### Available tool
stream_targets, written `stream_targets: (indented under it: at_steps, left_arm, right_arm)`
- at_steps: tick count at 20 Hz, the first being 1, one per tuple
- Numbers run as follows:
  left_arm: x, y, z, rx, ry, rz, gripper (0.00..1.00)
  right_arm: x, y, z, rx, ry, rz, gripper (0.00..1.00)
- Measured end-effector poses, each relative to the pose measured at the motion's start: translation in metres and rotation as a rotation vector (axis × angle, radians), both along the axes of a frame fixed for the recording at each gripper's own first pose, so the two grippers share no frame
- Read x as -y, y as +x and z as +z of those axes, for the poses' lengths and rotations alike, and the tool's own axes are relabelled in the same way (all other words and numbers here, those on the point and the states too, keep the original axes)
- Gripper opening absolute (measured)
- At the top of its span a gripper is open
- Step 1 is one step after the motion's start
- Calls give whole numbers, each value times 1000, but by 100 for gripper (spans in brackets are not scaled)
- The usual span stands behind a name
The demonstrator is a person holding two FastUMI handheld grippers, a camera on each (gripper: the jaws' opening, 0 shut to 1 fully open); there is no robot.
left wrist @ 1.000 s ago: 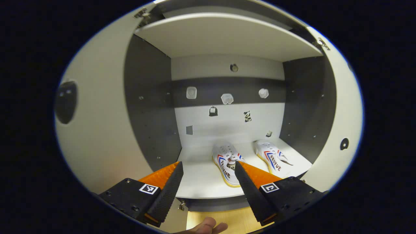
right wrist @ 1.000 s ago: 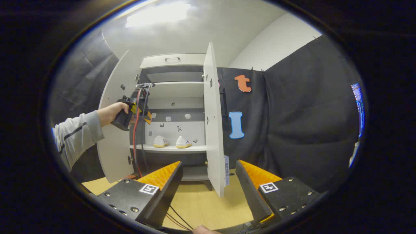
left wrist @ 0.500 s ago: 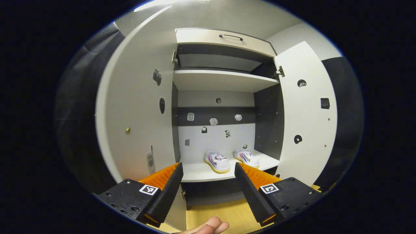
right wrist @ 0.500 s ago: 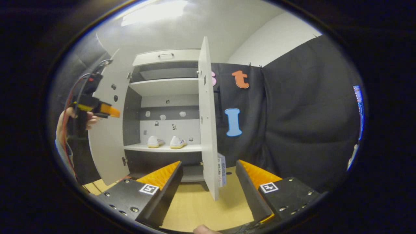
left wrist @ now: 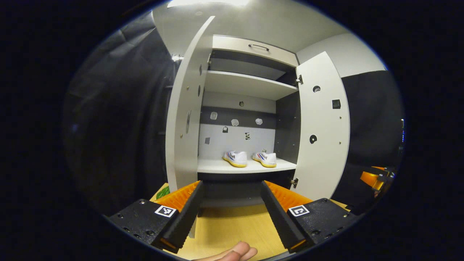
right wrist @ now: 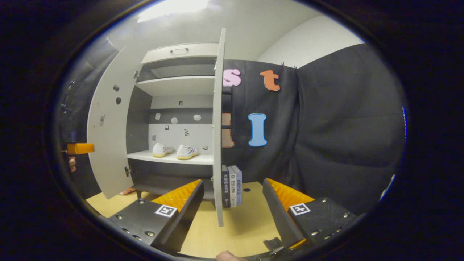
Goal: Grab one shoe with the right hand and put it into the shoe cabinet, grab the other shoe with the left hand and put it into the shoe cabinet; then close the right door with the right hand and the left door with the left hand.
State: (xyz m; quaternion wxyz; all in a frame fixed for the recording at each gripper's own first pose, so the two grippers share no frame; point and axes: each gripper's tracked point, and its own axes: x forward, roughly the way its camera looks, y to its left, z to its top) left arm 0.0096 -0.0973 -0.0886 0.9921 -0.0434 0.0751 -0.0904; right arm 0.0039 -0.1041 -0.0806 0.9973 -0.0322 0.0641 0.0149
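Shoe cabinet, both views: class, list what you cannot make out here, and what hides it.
- Top shelf contents: left gripper view looks up at its underside.
- Right door face: edge-on in right gripper view.
- Small items on back wall: too small.
- Books: partly behind that door.

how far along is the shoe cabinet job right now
Both shoes look placed: the left shoe and right shoe sit side by side on the cabinet shelf. The left gripper and right gripper are open, holding nothing. Still left: the right door and left door both stand open.
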Motion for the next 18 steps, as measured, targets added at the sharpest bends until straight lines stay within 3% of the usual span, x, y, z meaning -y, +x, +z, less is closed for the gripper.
stream_targets:
  at_steps: [3,6,7,9,12,18]
  left_arm:
    - [10,-26,-20,3,-24,-57,94]
    - [19,-38,-21,34,-36,-111,96]
    - [15,-38,-21,43,-21,-105,93]
    - [5,-37,-19,76,8,-78,96]
    - [7,-35,-20,104,26,-108,96]
    - [-12,-25,-45,51,61,-68,97]
  right_arm:
    - [28,34,19,-9,10,5,97]
    - [56,67,51,25,28,-24,98]
    - [63,80,62,36,34,-28,98]
    - [73,101,80,51,35,-40,97]
    - [79,129,95,48,48,-34,97]
    - [70,170,103,-9,-41,-40,97]
